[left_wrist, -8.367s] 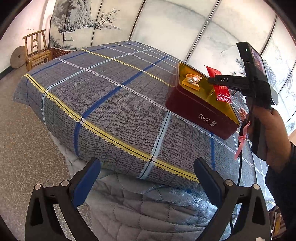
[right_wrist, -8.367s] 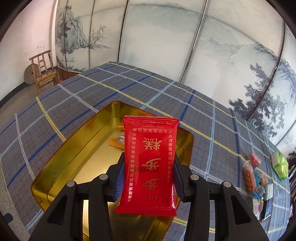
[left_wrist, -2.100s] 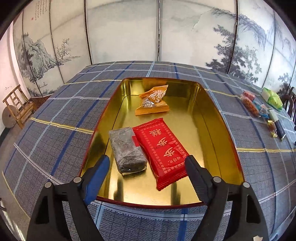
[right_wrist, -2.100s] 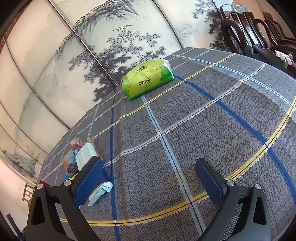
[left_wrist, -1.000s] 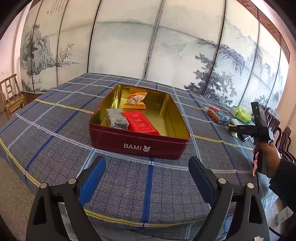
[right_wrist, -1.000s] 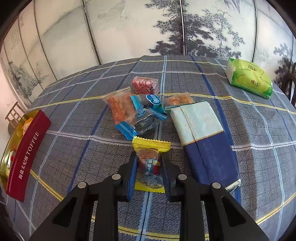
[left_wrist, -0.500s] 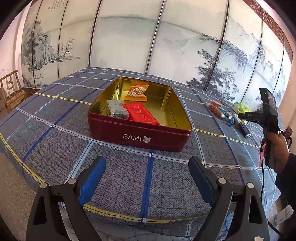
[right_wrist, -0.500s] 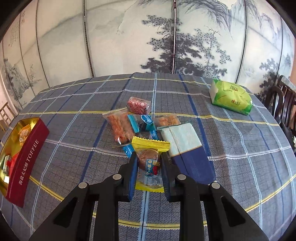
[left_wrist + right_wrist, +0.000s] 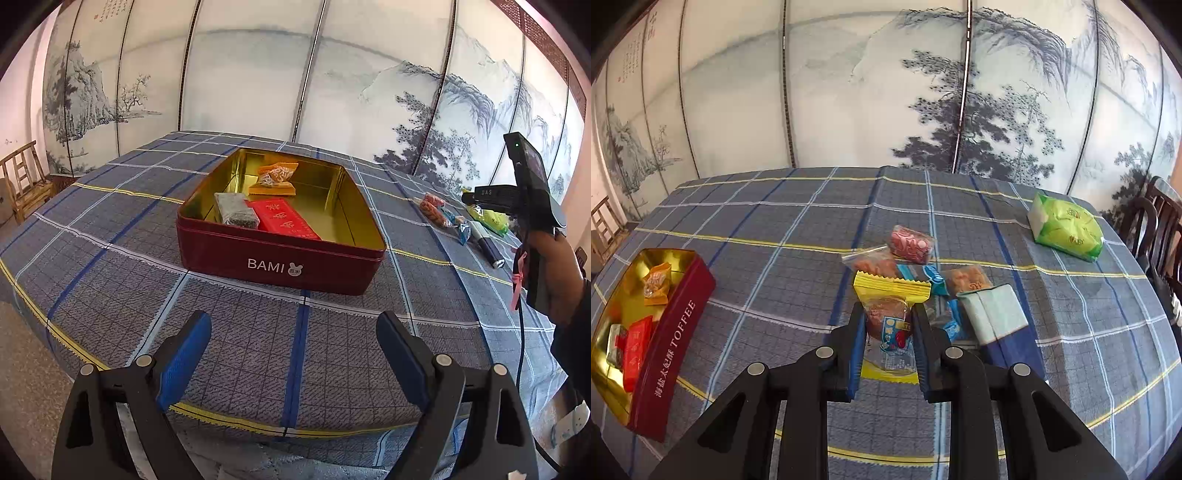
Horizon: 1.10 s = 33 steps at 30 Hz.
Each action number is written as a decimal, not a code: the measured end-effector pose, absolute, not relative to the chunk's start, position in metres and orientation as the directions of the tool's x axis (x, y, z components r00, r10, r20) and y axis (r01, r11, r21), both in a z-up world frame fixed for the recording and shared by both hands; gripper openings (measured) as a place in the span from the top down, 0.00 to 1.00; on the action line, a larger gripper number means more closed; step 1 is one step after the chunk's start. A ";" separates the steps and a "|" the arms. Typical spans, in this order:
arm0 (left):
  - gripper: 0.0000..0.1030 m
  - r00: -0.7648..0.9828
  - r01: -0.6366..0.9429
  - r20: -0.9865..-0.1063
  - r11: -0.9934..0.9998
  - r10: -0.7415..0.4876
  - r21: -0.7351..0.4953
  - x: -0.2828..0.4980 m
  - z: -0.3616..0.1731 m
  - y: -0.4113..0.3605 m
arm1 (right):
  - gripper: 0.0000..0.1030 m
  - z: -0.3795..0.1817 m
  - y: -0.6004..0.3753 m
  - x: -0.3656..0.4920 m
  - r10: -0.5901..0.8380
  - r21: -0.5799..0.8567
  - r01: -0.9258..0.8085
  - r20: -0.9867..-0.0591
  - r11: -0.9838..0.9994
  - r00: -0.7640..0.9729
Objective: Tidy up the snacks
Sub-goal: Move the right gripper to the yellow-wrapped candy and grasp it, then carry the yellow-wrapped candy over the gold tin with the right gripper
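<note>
Counter [image 9: 110,236] with plaid cloth, red tin [image 9: 280,258], loose snacks [image 9: 912,243].
Tin holds three packets. Right hand-held gripper [image 9: 888,325] clamps a yellow-edged snack packet [image 9: 892,291] above the counter; left hand-held gripper [image 9: 291,354] wide, empty, facing tin.

Maroon tin [image 9: 280,258] w/ gold inside; grey cloth [image 9: 812,229], blue/yellow/white check; yellow-edged clear snack pkt [image 9: 892,295]; green pack [image 9: 1067,227]; red pkt [image 9: 282,221] in tin.
</note>
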<state>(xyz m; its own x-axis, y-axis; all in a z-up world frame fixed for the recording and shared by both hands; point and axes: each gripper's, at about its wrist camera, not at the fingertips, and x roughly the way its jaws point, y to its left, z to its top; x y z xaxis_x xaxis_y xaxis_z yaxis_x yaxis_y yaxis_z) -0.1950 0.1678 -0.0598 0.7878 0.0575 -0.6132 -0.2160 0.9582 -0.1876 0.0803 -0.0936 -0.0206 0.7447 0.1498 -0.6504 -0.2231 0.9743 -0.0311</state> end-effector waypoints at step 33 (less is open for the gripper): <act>0.14 0.766 -0.369 -0.631 0.890 0.128 -0.268 -0.239 -0.078 0.235 | 0.75 0.002 0.104 0.041 0.349 -0.067 -0.506 -0.647 0.860 0.678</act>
<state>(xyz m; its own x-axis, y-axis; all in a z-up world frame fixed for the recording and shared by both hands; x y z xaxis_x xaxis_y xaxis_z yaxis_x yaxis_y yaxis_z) -0.2390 0.2353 -0.0779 0.7655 0.1276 -0.6306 -0.3689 0.8901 -0.2677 0.0408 0.1040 0.0017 0.6778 0.3489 -0.6472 -0.5063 0.8598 -0.0668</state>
